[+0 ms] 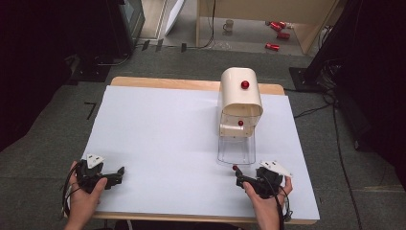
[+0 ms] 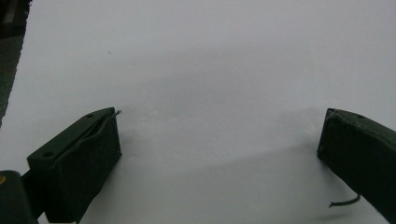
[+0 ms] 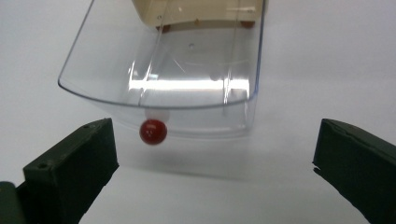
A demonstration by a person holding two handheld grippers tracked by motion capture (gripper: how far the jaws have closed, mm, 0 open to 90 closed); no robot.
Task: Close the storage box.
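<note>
From the high view, we find the clear drawer pulled out of the cream box right of centre, its red knob just beside our right gripper at lower right. Our left gripper rests at lower left.

In the left gripper view, its jaws stand wide over bare table, holding nothing.

In the right gripper view, the jaws gape empty, the knob left of centre between them; closing off-centre could, we judge, let it slip or skew the drawer.
</note>
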